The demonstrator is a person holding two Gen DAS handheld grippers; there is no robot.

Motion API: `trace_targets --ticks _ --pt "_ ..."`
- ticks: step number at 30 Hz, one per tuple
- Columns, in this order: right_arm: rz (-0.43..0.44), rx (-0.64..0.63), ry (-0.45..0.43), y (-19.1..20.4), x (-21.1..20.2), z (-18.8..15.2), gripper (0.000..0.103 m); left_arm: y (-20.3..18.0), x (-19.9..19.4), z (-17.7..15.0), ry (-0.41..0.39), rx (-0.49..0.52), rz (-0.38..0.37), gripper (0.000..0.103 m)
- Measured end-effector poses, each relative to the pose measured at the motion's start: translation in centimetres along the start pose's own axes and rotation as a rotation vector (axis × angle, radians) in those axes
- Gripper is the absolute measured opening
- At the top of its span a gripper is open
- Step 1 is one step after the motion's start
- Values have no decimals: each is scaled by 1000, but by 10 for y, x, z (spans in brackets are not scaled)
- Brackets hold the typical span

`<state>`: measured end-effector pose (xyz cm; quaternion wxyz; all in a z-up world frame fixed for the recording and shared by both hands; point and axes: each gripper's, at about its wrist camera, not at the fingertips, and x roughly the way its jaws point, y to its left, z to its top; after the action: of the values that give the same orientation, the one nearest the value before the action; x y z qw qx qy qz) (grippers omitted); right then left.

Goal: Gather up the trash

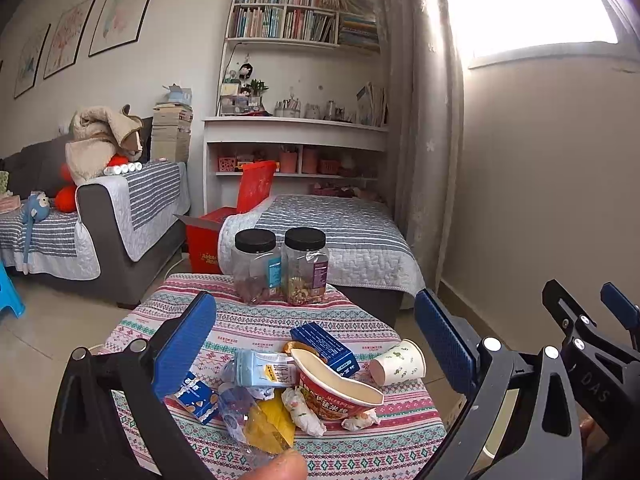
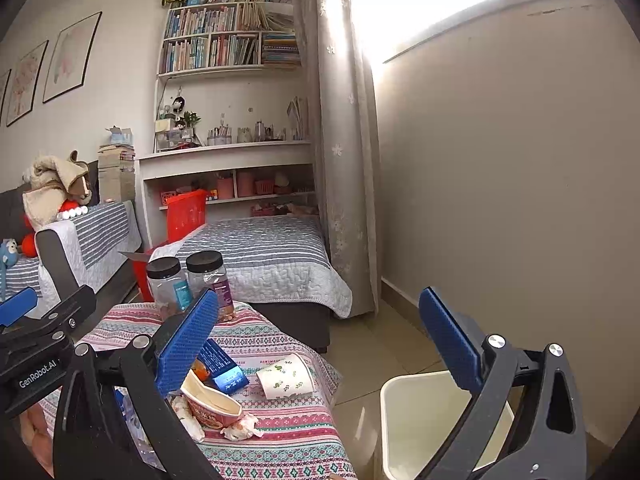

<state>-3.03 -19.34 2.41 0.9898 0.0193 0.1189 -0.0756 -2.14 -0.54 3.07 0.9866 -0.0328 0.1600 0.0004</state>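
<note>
**Ana:** Left wrist view first. How does the left gripper (image 1: 316, 340) stand?

**Ben:** Its blue pads are spread wide, nothing held between them. The trash heap sits between and just below the fingers, on a table (image 1: 248, 320) with a patterned cloth.

**Ana:** What lies there?

**Ben:** Nearest the middle, a crushed red instant noodle bowl (image 1: 336, 388) tilted on its side. Just behind it, a blue carton (image 1: 326, 342). Towards the right finger, a paper cup (image 1: 398, 362) on its side. Towards the left finger, a squashed plastic bottle (image 1: 256, 374) and a small blue-and-white box (image 1: 192, 396). Closest in, a yellow wrapper (image 1: 270, 424) and crumpled tissues (image 1: 304, 412). Two black-lidded jars (image 1: 280, 266) stand upright beyond the heap.

**Ana:** And the right gripper (image 2: 320, 340)?

**Ben:** Parted wide as well, empty. A cream waste bin (image 2: 404, 420) stands on the floor below its right finger, just beside the table. The noodle bowl lies under its left finger.
</note>
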Motion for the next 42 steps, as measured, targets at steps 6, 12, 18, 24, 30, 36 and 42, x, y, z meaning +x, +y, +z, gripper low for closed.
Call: trace_targets --ticks 6,12,18,24,30,36,42 --pt "-3 -7 -14 0 -4 1 96 0 -3 1 -13 0 -3 96" --pt "-6 -6 -26 1 -7 3 96 0 -4 1 -16 1 -5 96" --pt "-8 -6 -27 0 -8 3 96 0 -4 1 -16 1 -5 96" --pt "-9 -6 -27 -1 -8 2 96 0 -4 0 -15 1 -5 96" --pt "-8 -7 -25 -1 -8 2 96 0 -4 0 -15 1 -5 96" --pt "-8 -7 -18 -3 -6 2 96 0 -3 -1 -12 0 -4 96" --pt "-8 -8 -3 -1 -3 0 96 2 0 -3 1 -4 -1 96"
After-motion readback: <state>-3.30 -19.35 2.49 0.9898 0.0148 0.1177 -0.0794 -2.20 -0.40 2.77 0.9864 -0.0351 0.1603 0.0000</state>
